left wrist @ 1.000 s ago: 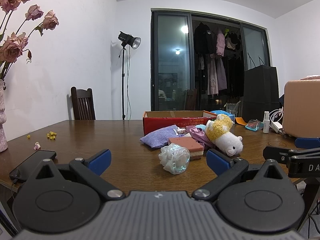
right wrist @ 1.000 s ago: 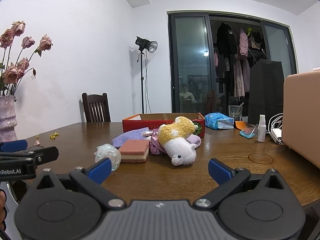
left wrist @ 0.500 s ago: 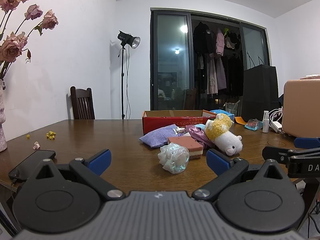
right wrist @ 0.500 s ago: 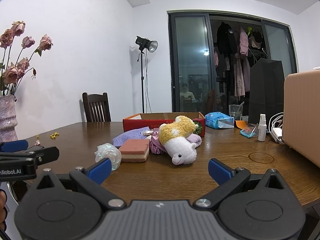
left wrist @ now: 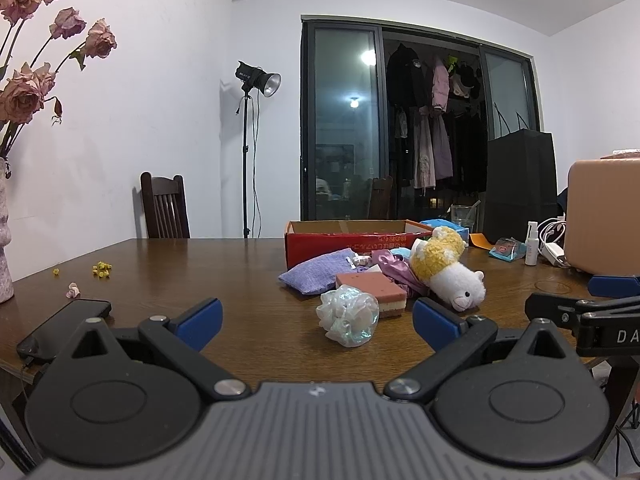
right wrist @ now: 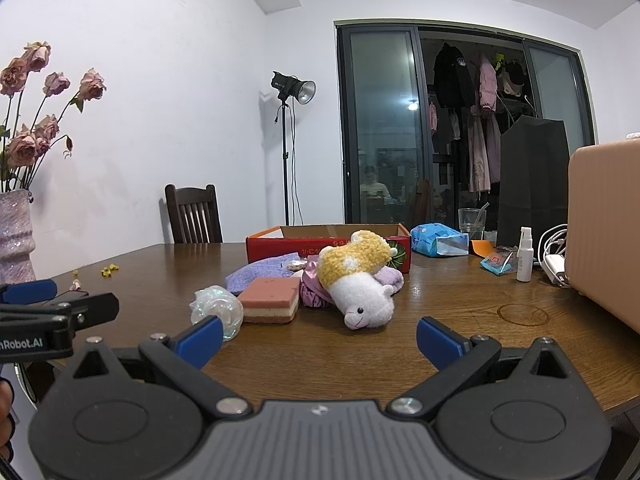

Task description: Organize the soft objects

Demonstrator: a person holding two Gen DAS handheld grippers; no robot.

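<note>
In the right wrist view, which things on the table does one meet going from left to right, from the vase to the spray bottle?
Vase → mesh puff → pink sponge → plush toy → blue tissue pack → white spray bottle.

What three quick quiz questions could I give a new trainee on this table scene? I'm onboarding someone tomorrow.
1. True or false: the left gripper holds the mesh bath pouf.
2. Which item lies nearest the right gripper: A) lilac pouch, B) plush toy, C) red box?
3. Fill in: the pink sponge lies between the pouf and the ____.

Key:
1. False; both grippers are open and hold nothing.
2. B.
3. Plush toy.
</note>
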